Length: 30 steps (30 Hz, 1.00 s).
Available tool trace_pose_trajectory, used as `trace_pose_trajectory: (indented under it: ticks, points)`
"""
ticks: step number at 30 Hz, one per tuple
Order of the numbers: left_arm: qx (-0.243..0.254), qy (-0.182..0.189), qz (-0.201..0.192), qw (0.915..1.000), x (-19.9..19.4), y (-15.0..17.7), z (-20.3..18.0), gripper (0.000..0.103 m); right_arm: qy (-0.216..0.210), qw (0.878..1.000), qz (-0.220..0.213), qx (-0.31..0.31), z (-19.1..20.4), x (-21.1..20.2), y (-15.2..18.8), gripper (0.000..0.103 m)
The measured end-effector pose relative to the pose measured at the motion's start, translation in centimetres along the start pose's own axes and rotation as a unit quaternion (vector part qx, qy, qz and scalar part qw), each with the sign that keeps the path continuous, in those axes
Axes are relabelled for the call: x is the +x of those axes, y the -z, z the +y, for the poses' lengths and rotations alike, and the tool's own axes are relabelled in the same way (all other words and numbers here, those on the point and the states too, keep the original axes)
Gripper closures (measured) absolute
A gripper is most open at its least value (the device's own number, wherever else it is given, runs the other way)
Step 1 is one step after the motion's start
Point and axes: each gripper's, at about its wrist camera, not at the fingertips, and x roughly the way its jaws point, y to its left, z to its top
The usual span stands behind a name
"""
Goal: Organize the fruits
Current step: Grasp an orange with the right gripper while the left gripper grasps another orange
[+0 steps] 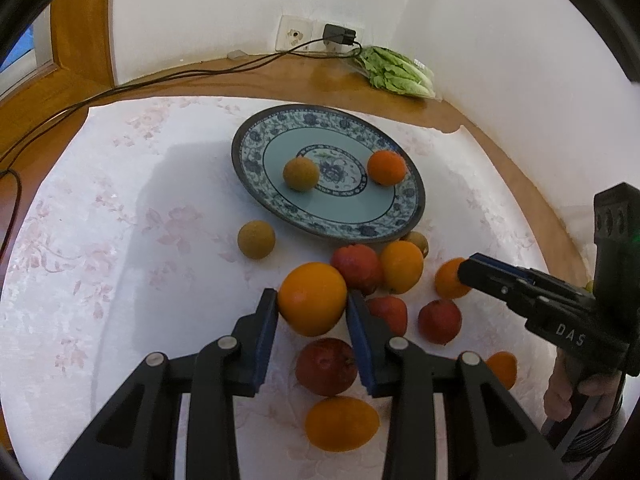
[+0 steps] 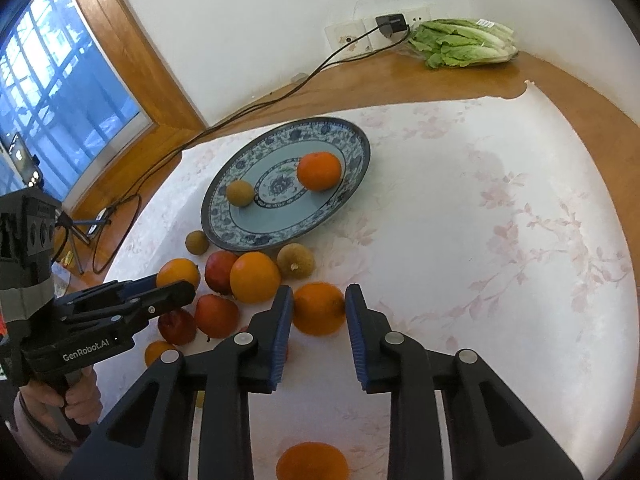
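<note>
A blue-patterned plate (image 1: 280, 216) (image 2: 352, 140) holds a small brown fruit (image 1: 301, 174) (image 2: 240, 193) and a small orange (image 1: 386, 167) (image 2: 319, 171). In front of it lies a heap of oranges and red fruits (image 1: 358, 268) (image 2: 218, 316). My left gripper (image 1: 313, 302) is shut on a large orange (image 1: 312, 298), held above the heap; it also shows in the right wrist view (image 2: 178, 274). My right gripper (image 2: 319, 304) stands around another orange (image 2: 319, 309); its pads touch or nearly touch the orange's sides. In the left wrist view the right gripper (image 1: 464, 272) reaches that orange (image 1: 450, 278).
A lone brown fruit (image 1: 256, 239) (image 2: 197, 242) lies left of the plate. Another brown fruit (image 2: 295, 261) sits at the plate's front. An orange (image 2: 312, 462) lies close below the right gripper. Bagged lettuce (image 1: 396, 72) (image 2: 464, 42), a wall socket with charger (image 1: 339, 35) and a cable lie at the back.
</note>
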Motion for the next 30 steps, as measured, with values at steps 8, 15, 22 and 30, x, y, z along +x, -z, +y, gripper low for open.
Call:
trace_pose_trajectory:
  ticks: [8,15,22,30]
  points:
    - [0.001,-0.001,-0.005,1.0,-0.4,-0.1,-0.2,0.067,0.005,1.0,-0.012,-0.003,-0.1,-0.6,-0.3,0.092]
    - [0.0,-0.001,-0.004,1.0,-0.4,-0.1,-0.1,0.067,0.008,1.0,-0.003,-0.009,0.1,-0.8,-0.1,0.067]
    - [0.001,-0.001,-0.004,1.0,-0.4,-0.2,0.0,0.067,0.034,0.999,0.007,-0.025,0.1,-0.7,0.5,0.059]
    - [0.0,-0.001,-0.004,1.0,-0.4,-0.2,-0.1,0.067,0.038,0.999,0.03,-0.014,-0.9,0.2,1.1,0.06]
